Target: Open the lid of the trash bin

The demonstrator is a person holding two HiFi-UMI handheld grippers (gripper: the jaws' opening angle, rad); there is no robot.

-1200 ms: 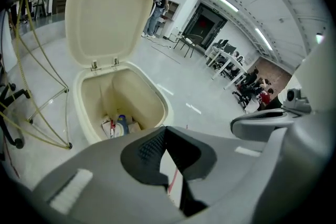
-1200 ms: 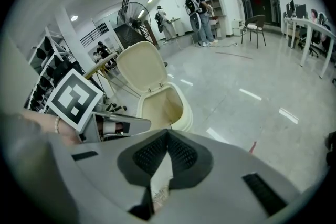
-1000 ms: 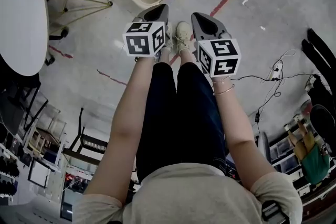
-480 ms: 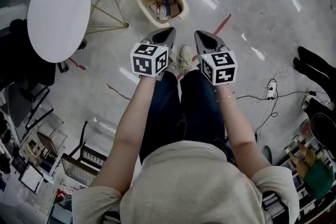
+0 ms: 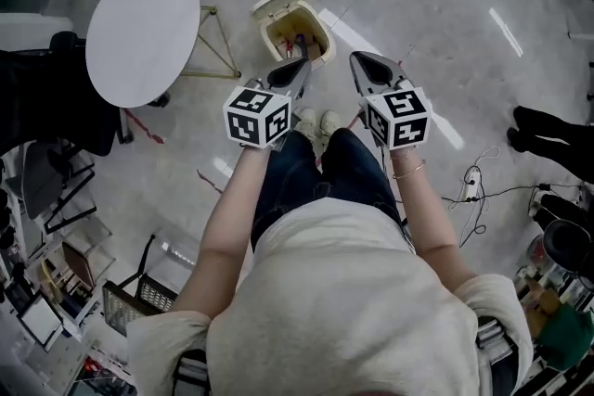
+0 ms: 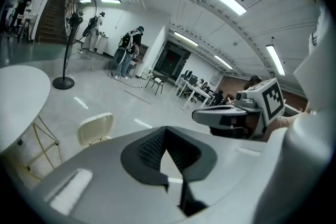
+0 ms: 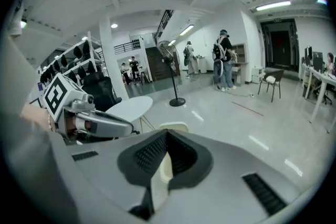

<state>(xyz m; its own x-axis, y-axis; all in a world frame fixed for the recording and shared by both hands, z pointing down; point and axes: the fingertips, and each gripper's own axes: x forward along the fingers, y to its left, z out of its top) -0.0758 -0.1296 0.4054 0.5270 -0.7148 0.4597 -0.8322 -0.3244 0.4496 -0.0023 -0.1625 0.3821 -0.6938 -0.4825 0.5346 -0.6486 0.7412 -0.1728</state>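
On floor (image 5: 418, 14) ahead: trash bin (image 5: 299, 34), lid (image 5: 277, 2) open.

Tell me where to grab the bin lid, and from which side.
Grip the lid by its free edge, the one farthest from the bin. The lid stands open behind the bin's opening, so that edge is uppermost and bare. Probably best to come from the person's side, over the opening, with the jaws astride the thin panel.

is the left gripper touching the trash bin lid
Apart. The left gripper view shows the left gripper up in the air, the trash bin lid low near the floor beyond it, to the left.
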